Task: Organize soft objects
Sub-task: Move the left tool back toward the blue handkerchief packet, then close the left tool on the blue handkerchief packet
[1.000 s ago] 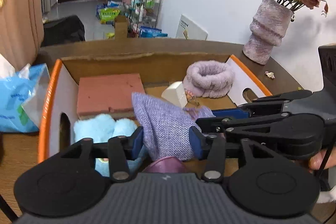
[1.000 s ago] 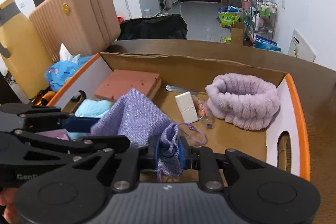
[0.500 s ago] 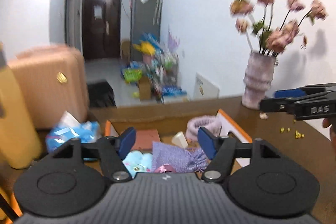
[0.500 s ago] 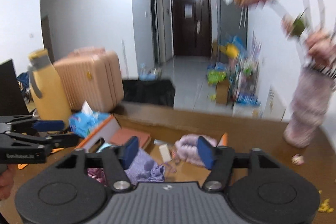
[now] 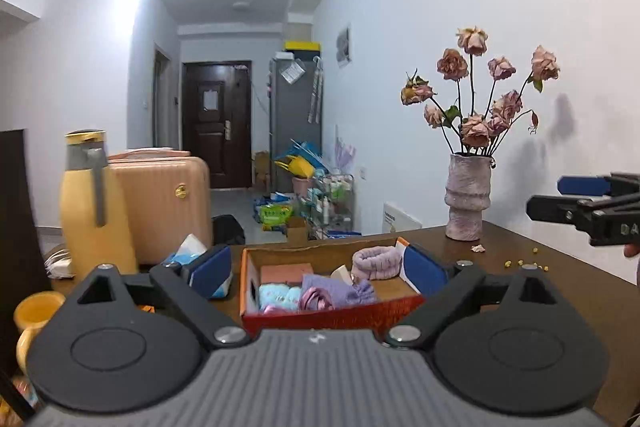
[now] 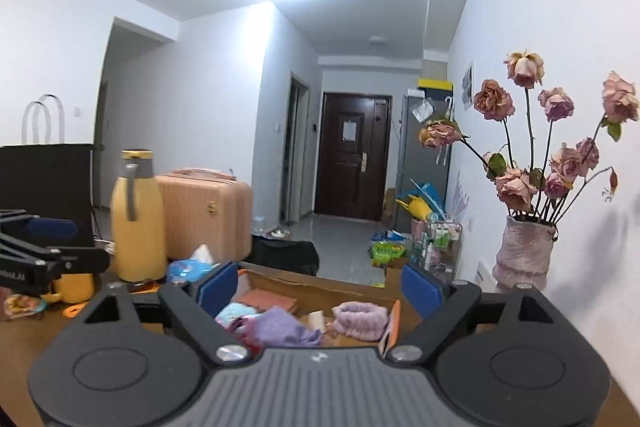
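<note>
Both grippers, left (image 5: 318,269) and right (image 6: 320,287), have just been spreading their jaws and now sit wide apart with nothing between them. Ahead of the left one, just below the fingertips, the purple drawstring pouch (image 5: 332,291) lies in the cardboard box (image 5: 332,315), beside a fuzzy lilac headband (image 5: 376,261).

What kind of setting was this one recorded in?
Most likely a lived-in home: a wooden table facing a hallway with a dark entry door, a suitcase and a vase of dried roses.
</note>
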Available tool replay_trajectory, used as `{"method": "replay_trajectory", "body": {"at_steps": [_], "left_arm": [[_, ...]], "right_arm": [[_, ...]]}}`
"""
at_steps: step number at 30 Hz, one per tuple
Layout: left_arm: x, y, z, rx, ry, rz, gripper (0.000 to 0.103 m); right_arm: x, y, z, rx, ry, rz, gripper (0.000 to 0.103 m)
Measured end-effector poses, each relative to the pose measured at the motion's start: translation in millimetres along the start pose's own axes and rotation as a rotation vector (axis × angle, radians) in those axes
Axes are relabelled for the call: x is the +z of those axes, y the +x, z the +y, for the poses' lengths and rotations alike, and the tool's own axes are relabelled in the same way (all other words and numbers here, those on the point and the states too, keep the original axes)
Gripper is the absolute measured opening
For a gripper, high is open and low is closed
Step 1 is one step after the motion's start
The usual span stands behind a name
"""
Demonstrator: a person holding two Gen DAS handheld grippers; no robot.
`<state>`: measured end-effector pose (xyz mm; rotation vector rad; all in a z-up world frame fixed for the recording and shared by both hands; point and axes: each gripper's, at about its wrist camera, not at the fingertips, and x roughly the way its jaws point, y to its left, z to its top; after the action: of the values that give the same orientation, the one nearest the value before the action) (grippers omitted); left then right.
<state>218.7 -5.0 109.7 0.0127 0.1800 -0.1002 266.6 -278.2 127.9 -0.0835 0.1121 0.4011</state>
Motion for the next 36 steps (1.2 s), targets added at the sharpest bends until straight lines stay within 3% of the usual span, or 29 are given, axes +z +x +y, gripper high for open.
{"method": "replay_trajectory", "body": {"at_steps": [3,11,18,27,36], "left_arm": [[-23.1,-34.6,-1.1,0.016,-0.028,-0.02,0.103],[-87.0,-85.3,6.0,0.014,-0.089,0.059,0.103],[-107.3,-87.5,4.6,0.042,-0.063,0.108,0.103],[-108.7,-64.0,1.6,0.026,-0.066,0.149,0.103],[-116.4,5.3,-18.5,-0.031,-0.06,0.251,0.103]], "right_arm": [[-28.5,-31.6,17.0,0.018,0.012,-0.045,0.1],[-114.2,-94.6,47.7,-0.046,0.102,0.009,0.101],[-137.0,-121.4,57.4,-0.058,0.122,0.041,0.101],[-141.4,-99.3,47.2,-0.078,0.15,0.081,0.101],[-149.7,-37.2,23.3,-0.026,0.192,0.196,0.094]]}}
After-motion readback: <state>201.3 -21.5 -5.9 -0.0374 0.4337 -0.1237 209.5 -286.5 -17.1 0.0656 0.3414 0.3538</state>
